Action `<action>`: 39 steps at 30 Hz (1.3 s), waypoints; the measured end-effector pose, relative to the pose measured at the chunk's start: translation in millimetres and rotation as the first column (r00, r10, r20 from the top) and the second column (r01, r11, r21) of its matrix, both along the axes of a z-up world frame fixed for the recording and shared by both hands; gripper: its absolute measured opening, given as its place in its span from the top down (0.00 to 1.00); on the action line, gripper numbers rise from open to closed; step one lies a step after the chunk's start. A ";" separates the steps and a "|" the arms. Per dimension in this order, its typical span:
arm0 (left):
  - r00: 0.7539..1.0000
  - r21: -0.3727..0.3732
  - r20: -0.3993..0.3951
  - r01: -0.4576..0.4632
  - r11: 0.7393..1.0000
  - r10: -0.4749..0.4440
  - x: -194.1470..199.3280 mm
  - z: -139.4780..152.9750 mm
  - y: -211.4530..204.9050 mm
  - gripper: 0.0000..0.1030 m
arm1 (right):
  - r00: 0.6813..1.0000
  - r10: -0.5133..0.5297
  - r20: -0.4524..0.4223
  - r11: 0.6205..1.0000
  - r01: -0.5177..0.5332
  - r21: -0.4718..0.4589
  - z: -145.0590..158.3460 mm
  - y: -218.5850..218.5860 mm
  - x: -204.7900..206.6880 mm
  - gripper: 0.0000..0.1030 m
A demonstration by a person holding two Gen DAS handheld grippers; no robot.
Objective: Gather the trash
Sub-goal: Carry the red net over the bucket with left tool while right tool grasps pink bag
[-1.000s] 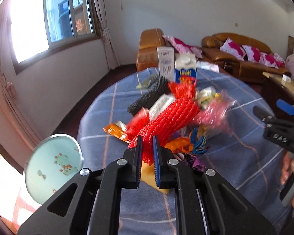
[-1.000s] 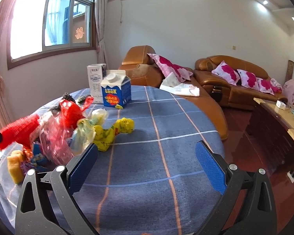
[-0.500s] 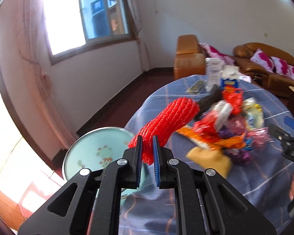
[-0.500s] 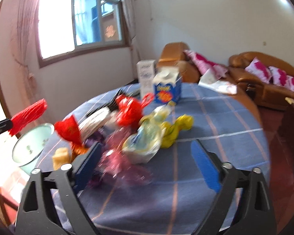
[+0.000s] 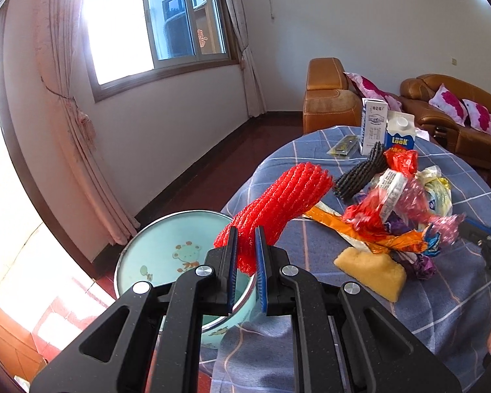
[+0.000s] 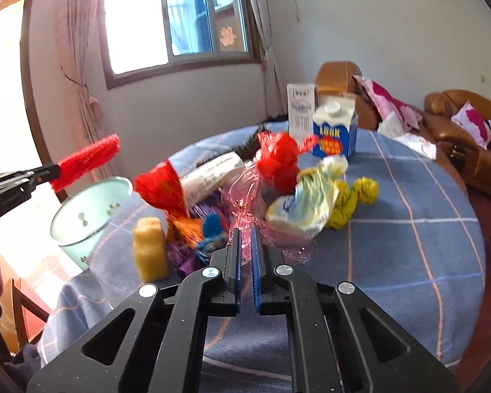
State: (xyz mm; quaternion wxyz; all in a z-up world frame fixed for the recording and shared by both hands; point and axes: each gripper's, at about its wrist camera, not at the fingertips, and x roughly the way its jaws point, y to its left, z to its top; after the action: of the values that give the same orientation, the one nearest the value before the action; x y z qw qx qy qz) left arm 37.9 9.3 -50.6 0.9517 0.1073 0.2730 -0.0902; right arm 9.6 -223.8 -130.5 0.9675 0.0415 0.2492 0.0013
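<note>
Risk first. The left gripper [image 5: 245,262] pinches only the lower end of the red foam net [image 5: 278,203], so most of the soft sleeve stands free above and ahead of the jaws. In the left wrist view the pinched end lies over the near rim of the pale green basin [image 5: 167,249], while the free end leans toward the table [image 5: 442,311]. Judged from this, a release here could let the light net tip outward, catch the rim, and fall to the floor or back onto the cloth.

A 2nd risk lies at the right gripper [image 6: 244,252]. Its jaws are nearly closed on a thin fold of pink cellophane [image 6: 245,203], which is tangled among the trash pile [image 6: 212,196]. A pull may drag neighbouring wrappers along, or the slick film may slip out.

Positions. The net is clamped between the left blue pads [image 5: 231,262], with a narrow gap filled by foam. The right wrist view shows it held high, above and left of the basin [image 6: 88,216], which sits beside the table edge. The cellophane runs from the right jaws straight forward into the pile, beside the yellow sponge [image 6: 149,245]. 2 cartons [image 6: 334,131] stand upright at the far side.
</note>
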 end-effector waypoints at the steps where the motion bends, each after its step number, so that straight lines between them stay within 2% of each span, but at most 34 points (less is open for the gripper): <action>1: 1.000 0.000 0.001 -0.005 1.000 0.005 1.1 0.9 1.9 0.90 | 1.000 0.004 0.006 1.000 -0.004 -0.004 3.2 0.8 0.1 0.94; 9: 0.999 -0.003 0.004 -0.037 0.999 0.037 6.3 3.8 14.8 0.90 | 0.997 0.027 0.067 1.000 -0.027 0.002 29.5 -2.5 7.3 0.95; 13: 0.998 0.020 0.011 -0.060 0.998 0.060 8.0 3.5 17.3 0.90 | 0.994 0.043 0.096 0.999 -0.044 0.009 40.6 -1.4 10.5 0.95; 21: 0.991 0.060 0.022 -0.132 0.989 0.131 16.8 2.7 32.4 0.90 | 0.981 0.147 0.130 0.989 -0.147 -0.009 62.2 20.8 38.1 0.95; 29: 0.977 0.097 0.018 -0.214 0.972 0.213 32.7 -3.1 59.4 0.90 | 0.960 0.255 0.116 0.967 -0.256 -0.009 65.0 49.1 80.2 0.95; 39: 0.955 0.157 0.017 -0.294 0.943 0.295 46.5 -14.9 84.8 0.90 | 0.928 0.365 0.077 0.931 -0.362 -0.048 52.5 83.8 123.3 0.95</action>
State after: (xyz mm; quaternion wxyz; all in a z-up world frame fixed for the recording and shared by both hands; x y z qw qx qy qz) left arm 84.3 94.1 -65.5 0.9421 0.1398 0.2955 0.0747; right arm 132.9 -140.0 -78.0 0.9609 -0.0215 0.2113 0.1778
